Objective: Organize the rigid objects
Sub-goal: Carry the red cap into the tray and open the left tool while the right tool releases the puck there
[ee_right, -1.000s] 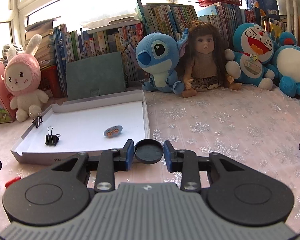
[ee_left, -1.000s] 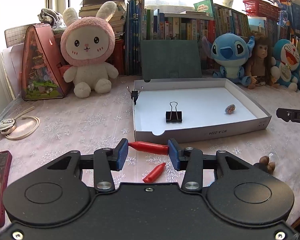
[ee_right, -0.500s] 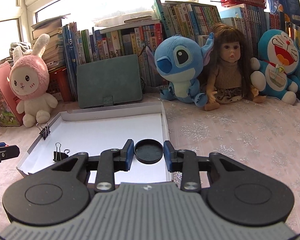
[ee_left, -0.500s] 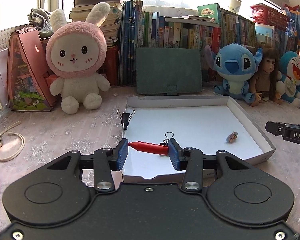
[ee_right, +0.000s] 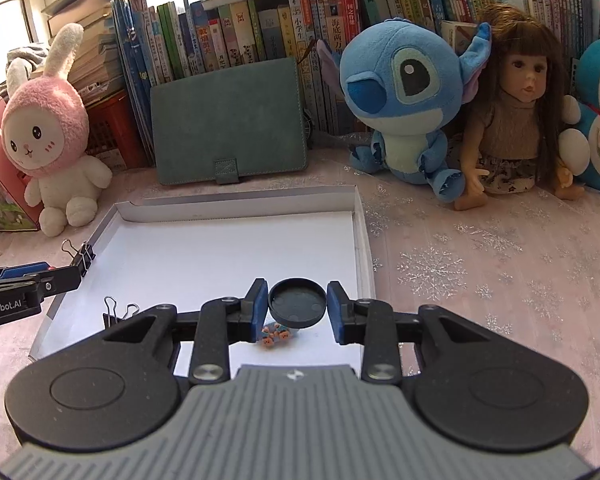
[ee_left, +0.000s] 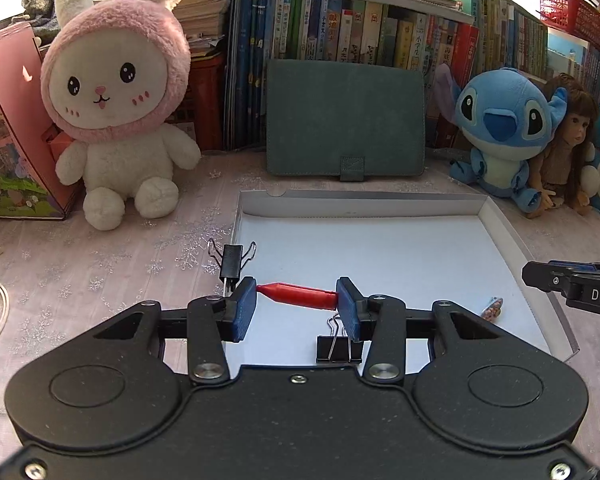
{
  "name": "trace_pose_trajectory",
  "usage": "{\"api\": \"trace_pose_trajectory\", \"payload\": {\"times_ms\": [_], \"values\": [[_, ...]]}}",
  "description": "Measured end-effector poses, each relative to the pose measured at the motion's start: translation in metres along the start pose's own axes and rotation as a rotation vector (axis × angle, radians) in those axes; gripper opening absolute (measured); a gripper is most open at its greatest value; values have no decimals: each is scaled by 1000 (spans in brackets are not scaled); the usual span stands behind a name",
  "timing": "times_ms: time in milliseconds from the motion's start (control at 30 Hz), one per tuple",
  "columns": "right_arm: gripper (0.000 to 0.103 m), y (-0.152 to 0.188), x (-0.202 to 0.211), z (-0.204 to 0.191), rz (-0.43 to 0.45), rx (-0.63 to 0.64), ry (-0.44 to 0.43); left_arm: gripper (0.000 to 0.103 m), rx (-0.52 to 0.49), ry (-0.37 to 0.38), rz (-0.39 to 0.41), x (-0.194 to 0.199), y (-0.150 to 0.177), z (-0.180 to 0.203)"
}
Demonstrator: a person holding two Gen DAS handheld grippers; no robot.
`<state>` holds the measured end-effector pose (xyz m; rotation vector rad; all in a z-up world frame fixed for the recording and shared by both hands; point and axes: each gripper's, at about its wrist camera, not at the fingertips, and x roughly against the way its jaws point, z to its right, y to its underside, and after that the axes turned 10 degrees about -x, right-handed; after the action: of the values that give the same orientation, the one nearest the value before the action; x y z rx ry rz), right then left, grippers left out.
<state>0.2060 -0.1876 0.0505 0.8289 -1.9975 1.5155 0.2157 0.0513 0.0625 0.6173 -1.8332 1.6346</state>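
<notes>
My left tongs [ee_left: 296, 300] grip a red crayon [ee_left: 298, 295] above the white tray [ee_left: 512, 236]; my right tongs [ee_right: 297, 307] clamp a black lid [ee_right: 297, 307] over it. Inside: a clip [ee_left: 336, 346] at 6 o'clock, a patterned piece [ee_right: 274, 332], another clip [ee_left: 232, 260] on the 9 o'clock wall.
</notes>
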Motion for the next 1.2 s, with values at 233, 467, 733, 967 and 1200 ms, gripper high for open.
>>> {"api": "trace_pose_trajectory", "payload": {"times_ms": [233,467,733,967,1200], "values": [[38,-8,-28,-12,-69,9,18,41,46,9,-74,-32,-10,-1],[38,-6,-48,-20,-111,36,43,41,31,-7,-101,-52,-14,8],[38,3,-57,-22,-122,56,55,41,18,-23,-135,-67,-4,13],[42,7,-57,-24,-100,54,42,42,-2,-28,-122,-67,1,14],[63,6,-29,-28,-7,54,-6,65,-44,-21,-72,-42,6,16]]}}
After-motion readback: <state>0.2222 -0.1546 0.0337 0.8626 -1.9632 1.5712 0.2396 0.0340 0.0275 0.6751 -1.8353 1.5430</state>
